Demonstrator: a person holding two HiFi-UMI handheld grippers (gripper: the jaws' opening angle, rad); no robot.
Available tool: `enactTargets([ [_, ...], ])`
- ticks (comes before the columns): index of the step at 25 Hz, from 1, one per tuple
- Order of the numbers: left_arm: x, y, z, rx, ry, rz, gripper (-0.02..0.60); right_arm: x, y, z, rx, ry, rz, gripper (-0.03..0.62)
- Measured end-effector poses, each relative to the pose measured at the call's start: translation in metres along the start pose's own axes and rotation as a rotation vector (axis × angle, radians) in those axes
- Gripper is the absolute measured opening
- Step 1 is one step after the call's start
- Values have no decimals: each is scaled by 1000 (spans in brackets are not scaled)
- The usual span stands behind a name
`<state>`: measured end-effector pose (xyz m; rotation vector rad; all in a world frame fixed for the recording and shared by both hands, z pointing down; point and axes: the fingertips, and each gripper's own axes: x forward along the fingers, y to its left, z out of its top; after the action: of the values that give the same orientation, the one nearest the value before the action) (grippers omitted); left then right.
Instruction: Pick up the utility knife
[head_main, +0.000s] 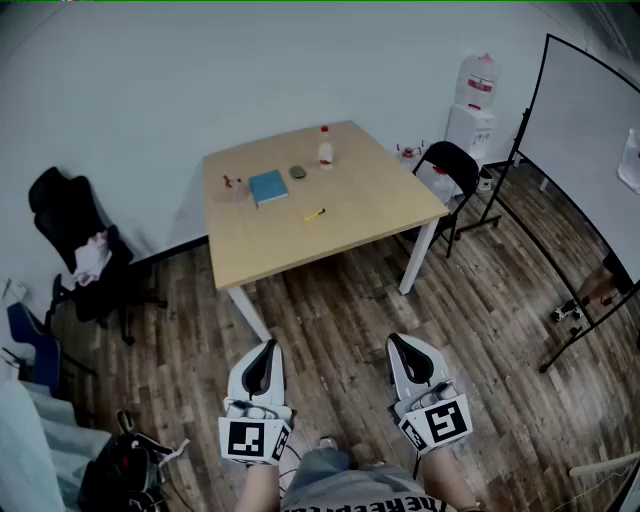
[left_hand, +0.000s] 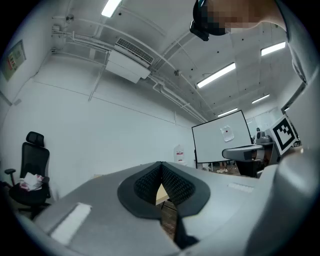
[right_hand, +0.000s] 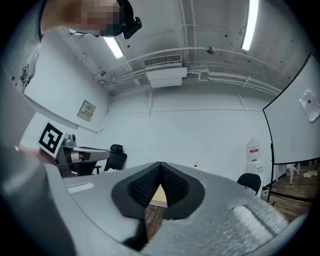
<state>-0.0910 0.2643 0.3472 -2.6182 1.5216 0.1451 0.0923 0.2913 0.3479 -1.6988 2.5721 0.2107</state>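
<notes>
Well short of the table (head_main: 380, 215), the left gripper (head_main: 266, 348) and right gripper (head_main: 404, 342) are hovering, jaws together and empty; the utility knife (head_main: 314, 214) is lying on it.

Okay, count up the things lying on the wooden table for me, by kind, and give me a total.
Utility knife: 1
Blue notebook: 1
Bottle: 1
Small dark object: 1
Small reddish item, too small to identify: 1
Total: 5
</notes>
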Motion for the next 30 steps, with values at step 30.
enactTargets([
  [30,38,55,-11,-36,-24,-79,5,51,13,-7,4,-7,-69,-5],
])
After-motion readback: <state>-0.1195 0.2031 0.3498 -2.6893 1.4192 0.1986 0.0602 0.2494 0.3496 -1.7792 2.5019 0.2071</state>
